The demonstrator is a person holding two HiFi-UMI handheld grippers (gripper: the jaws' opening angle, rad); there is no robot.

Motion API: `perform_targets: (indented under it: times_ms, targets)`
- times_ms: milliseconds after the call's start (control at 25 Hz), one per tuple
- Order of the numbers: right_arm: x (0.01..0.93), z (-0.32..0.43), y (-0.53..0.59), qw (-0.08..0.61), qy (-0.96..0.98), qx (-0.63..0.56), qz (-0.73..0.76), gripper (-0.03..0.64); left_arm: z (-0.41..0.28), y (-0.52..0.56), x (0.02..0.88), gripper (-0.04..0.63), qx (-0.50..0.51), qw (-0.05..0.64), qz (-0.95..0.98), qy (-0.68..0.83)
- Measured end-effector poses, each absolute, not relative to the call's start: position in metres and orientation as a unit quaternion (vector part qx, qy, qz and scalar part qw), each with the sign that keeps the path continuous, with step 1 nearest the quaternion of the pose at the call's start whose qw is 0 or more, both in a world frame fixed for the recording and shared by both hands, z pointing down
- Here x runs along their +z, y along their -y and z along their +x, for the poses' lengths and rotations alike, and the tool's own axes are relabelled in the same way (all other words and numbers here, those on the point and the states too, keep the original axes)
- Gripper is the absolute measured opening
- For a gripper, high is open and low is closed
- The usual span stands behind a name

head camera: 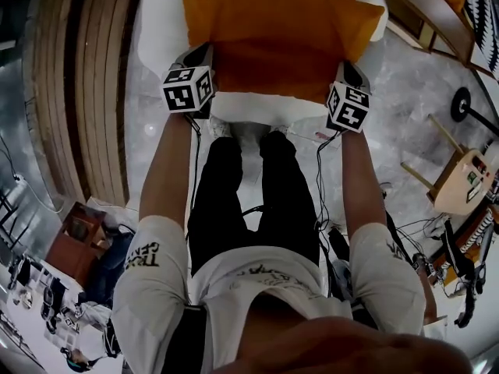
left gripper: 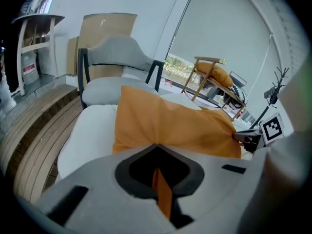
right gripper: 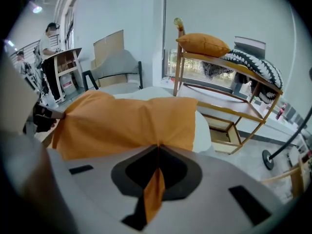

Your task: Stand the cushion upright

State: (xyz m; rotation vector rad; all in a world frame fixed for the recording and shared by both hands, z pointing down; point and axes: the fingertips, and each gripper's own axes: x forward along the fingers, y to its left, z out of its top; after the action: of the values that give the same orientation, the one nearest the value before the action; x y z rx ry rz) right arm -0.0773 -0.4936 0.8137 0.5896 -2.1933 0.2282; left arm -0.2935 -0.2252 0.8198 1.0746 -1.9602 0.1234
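Observation:
An orange cushion [head camera: 273,33] hangs lifted above the white seat [head camera: 160,29] of a chair. My left gripper [head camera: 204,53] is shut on its near left corner, and my right gripper [head camera: 343,70] is shut on its near right corner. In the left gripper view the orange cushion [left gripper: 170,126] spreads out beyond the jaws, with a pinch of orange fabric [left gripper: 161,189] caught between them. The right gripper view shows the same cushion [right gripper: 126,123], with its cloth [right gripper: 153,191] clamped in the jaws and the other gripper [right gripper: 44,116] at its far corner.
The grey-backed chair [left gripper: 114,57] stands against a wall with cardboard behind it. A wooden rack [right gripper: 229,82] to the right holds another orange cushion [right gripper: 202,44] and a patterned one. Wooden slats [head camera: 86,92] lie left of the chair. People stand at the far left [right gripper: 48,57].

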Motion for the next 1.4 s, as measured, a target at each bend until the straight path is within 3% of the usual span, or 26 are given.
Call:
perform_targets:
  times_ms: [280, 1040, 1160, 1400]
  targets:
    - [0.844, -0.114, 0.508, 0.432, 0.865, 0.111, 0.23, 0.032, -0.33, 0.239, 0.847, 0.021, 0.025, 0.45, 0.402, 0.797]
    - [0.92, -0.099, 0.499, 0.494, 0.837, 0.123, 0.199, 0.057, -0.321, 0.214, 0.925, 0.023, 0.104, 0.484, 0.361, 0.79]
    - [0.907, -0.095, 0.505, 0.477, 0.84, 0.119, 0.231, 0.11, -0.318, 0.21, 0.918, 0.025, 0.125, 0.474, 0.35, 0.798]
    - [0.836, -0.096, 0.485, 0.386, 0.877, 0.141, 0.249, 0.087, -0.293, 0.22, 0.854, 0.021, 0.141, 0.421, 0.388, 0.808]
